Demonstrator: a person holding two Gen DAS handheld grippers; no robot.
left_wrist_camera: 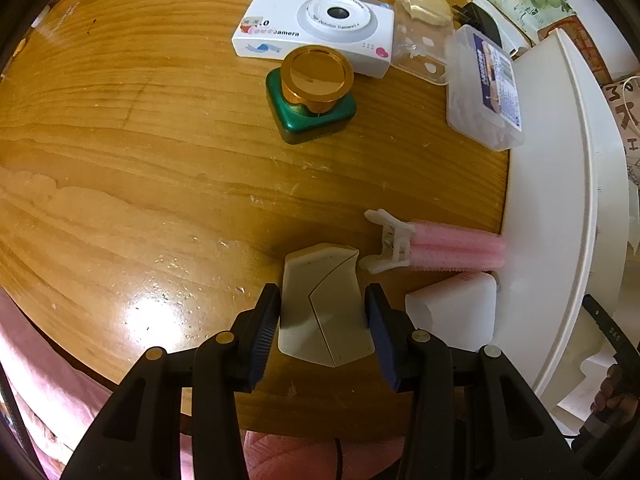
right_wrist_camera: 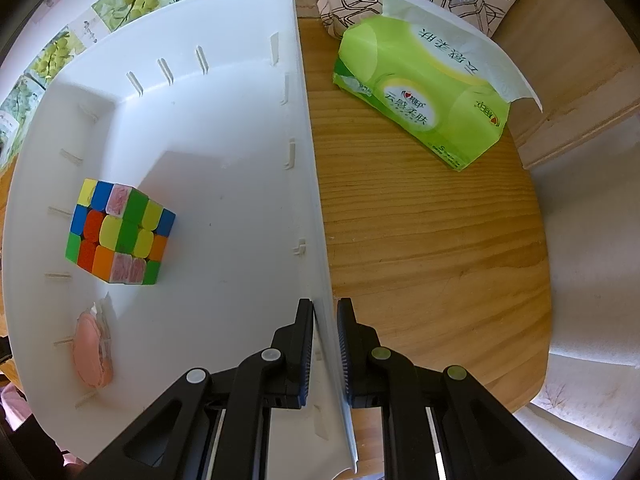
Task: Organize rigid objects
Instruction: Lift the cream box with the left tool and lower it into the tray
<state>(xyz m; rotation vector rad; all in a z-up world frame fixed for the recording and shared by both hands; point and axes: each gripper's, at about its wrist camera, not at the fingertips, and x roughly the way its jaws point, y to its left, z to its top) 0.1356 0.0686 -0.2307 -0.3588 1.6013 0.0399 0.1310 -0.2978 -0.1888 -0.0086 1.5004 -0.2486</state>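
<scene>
Cream case [left_wrist_camera: 326,306] upright on wooden table [left_wrist_camera: 160,160], pinched by left gripper [left_wrist_camera: 323,328] | white bin [right_wrist_camera: 200,140] at 3 o'clock, near | right gripper [right_wrist_camera: 325,354] clamps its wall.

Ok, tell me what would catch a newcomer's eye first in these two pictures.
Probably the bright puzzle cube sitting inside the white bin, whose wall is pinched by the right gripper. Next, the green tissue pack lying on the wooden table just outside the bin. In the left view, the left gripper is shut on a cream case, with a green bottle with a gold cap and a white camera box beyond.
</scene>
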